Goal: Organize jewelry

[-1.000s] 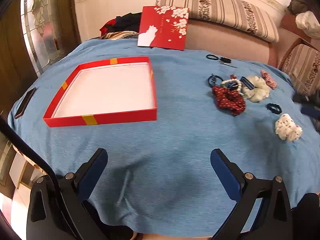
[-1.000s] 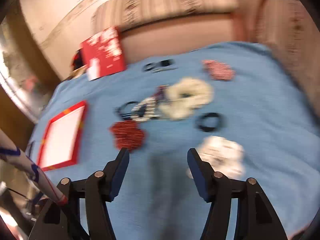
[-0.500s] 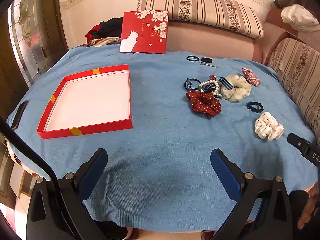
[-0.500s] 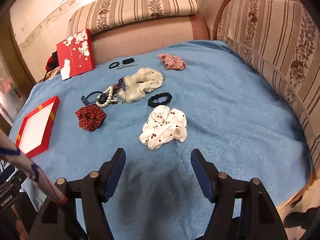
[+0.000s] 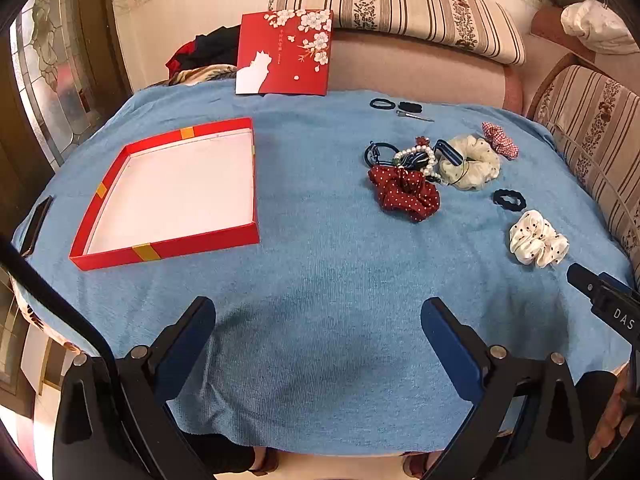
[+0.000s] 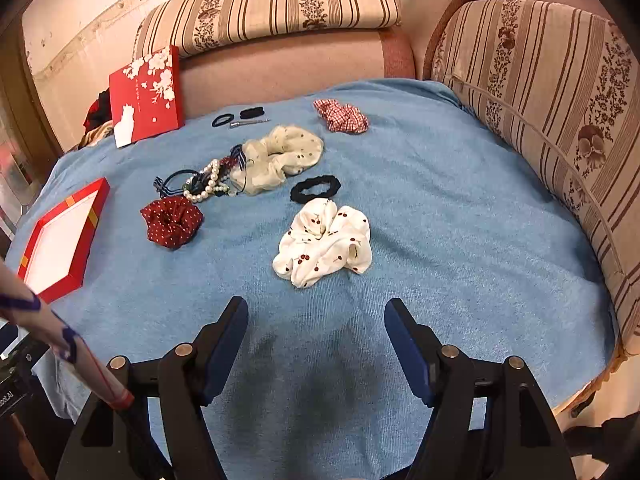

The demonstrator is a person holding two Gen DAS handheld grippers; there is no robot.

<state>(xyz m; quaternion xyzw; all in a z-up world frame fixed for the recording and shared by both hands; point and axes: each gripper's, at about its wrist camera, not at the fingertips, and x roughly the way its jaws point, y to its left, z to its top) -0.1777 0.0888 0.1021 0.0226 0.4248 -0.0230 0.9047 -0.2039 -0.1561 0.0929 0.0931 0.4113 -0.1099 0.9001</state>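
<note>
While both tongs gape empty | white scrunchie (image 6: 323,241) just ahead of right tongs (image 6: 316,322) | left tongs (image 5: 318,322) well apart

Blue cloth (image 5: 320,264): bare along the near edge, and in a wide strip between the red box (image 5: 172,188) and the hair-tie pile (image 6: 208,182).
Left side: box with low walls, open top; phone (image 5: 36,226) beside it at the cloth's edge.
Right half: white scrunchie (image 6: 324,242) nearest, black hair tie (image 6: 315,188) just behind it, dark red scrunchie (image 6: 172,222) apart to the left.
Far edge: upright red lid (image 5: 286,54); sofa cushions (image 6: 540,92) wall off the back and right.
</note>
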